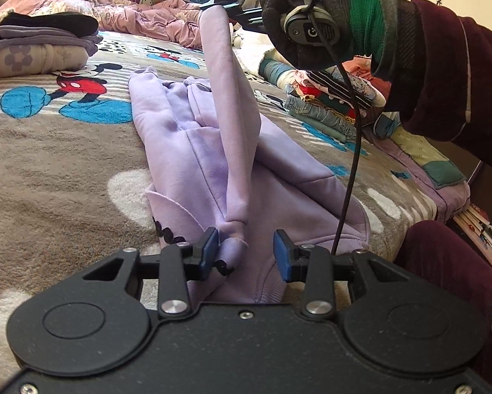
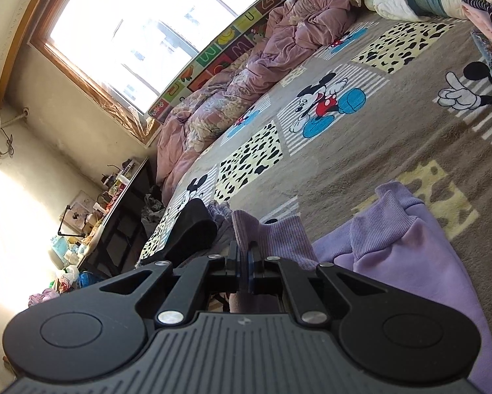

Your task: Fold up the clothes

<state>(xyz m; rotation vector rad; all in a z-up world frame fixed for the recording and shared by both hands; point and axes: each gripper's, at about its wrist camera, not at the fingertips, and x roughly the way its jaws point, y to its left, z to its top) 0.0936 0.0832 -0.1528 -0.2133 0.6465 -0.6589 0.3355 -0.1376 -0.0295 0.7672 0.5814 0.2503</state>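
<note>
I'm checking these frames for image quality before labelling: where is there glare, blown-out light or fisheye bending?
Right wrist view: the window is blown out to white, a sunlit patch washes out the wall, and the whole scene is tilted. Left wrist view: light is even, the lilac sweatshirt is sharp, the bed cover bows at the edges, and the corners are vignetted dark.

A brown cartoon-mouse blanket point(image 1: 65, 151) covers the bed. A crumpled pink quilt point(image 2: 246, 75) lies along its far edge below the window point(image 2: 140, 32). An alphabet mat point(image 2: 219, 49) stands between them. A cluttered dark bench point(image 2: 114, 210) sits against the wall.
</note>
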